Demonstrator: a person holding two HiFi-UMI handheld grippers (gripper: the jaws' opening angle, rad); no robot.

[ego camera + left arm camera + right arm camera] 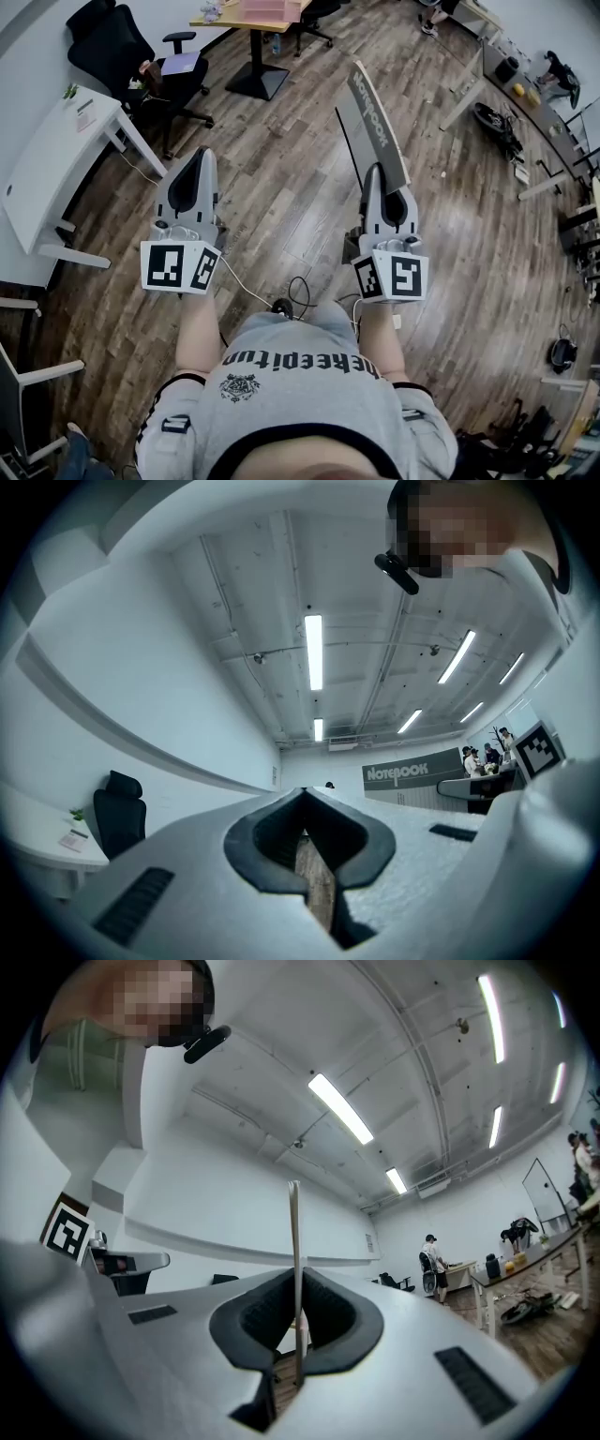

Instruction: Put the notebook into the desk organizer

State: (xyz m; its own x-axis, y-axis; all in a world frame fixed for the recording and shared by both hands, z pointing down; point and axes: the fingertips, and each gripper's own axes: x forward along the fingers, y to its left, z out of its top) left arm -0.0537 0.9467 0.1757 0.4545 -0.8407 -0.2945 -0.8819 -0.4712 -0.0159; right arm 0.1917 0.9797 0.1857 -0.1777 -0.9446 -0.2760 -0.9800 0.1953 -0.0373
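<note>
A thin grey notebook [370, 117] with white lettering on its cover stands upright over the wooden floor, and my right gripper [376, 174] is shut on its lower edge. In the right gripper view the notebook [294, 1241] shows edge-on as a narrow strip pinched between the dark pads, with the right gripper [296, 1283] closed on it. My left gripper [201, 156] is held level with it at the left, shut, with nothing between its jaws. The left gripper view shows the left gripper [305, 797] with tips together and the notebook [398, 773] off to the right. No desk organizer is in view.
A white desk [47, 173] stands at the left with a black office chair [117, 47] behind it. A wooden table [246, 21] is at the top, and desks with clutter [525, 94] run along the right. A cable [291, 298] lies on the floor by the person's feet.
</note>
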